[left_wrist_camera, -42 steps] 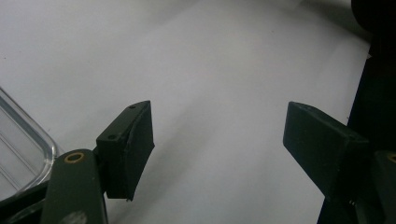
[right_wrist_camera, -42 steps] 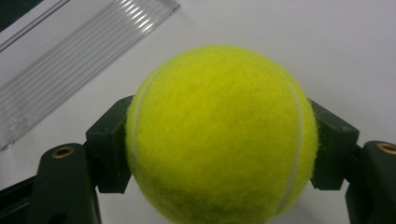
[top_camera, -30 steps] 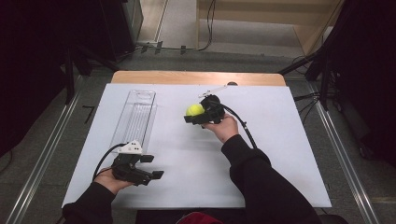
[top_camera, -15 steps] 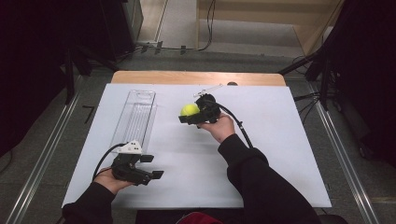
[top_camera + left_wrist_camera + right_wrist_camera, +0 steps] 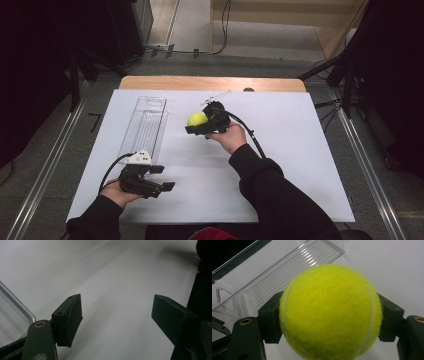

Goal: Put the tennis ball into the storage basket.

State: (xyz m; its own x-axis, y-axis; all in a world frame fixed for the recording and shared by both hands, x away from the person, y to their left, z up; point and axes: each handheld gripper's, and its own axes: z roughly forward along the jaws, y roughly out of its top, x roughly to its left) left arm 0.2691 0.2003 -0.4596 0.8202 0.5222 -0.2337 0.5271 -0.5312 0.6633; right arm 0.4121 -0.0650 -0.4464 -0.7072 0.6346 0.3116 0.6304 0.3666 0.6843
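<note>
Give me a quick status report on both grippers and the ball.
Right gripper shut on the tennis ball, held above the table. Left gripper open, empty, low near the clear tray. Nothing between ball and tray.

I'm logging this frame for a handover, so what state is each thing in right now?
Tennis ball: clamped between the right gripper's jaws, held above the table.
Right gripper: shut on the ball.
Left gripper: open, holding nothing.
Clear tray: lying flat on the white table, nothing in it.
</note>
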